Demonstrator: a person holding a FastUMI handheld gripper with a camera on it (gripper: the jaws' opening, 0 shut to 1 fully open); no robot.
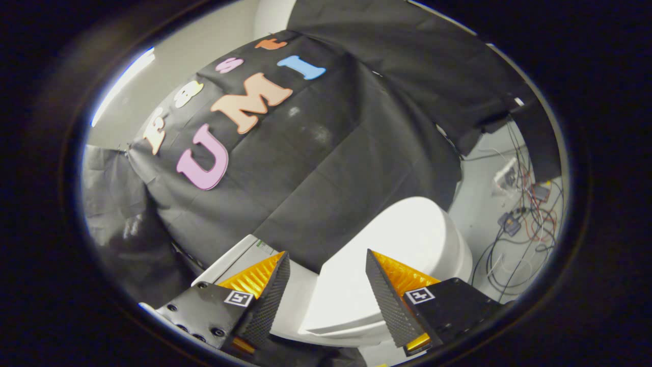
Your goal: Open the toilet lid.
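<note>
Looking along the gripper [326,275], I see its two fingers [265,295] standing well apart with nothing pressed between them. The view is rolled over to one side, so everything ahead sits at a slant.

Just ahead of the fingers, showing in the gap between them, is the toilet lid [387,265]. It is a smooth white oval, and it lies down flat on the seat beneath it; I can see the thin seam where the two meet along the near edge. One fingertip stands in front of the lid's surface, the other off its side, over the white cistern [239,260], but I cannot tell whether either finger touches anything. Neither finger is hooked under the rim.

So I judge the task as barely begun: the approach is partly made, and the lift itself is all still to do. I would need to bring a finger down to the front lip, catch it from below, and swing the lid up toward the cistern.

Beyond the toilet hangs the black cloth wall [316,168], creased and draped close behind the bowl. Off past the lid, on the pale floor [479,204], lies a tangle of cables [519,239] with a few small electronic parts, well apart from the toilet.
</note>
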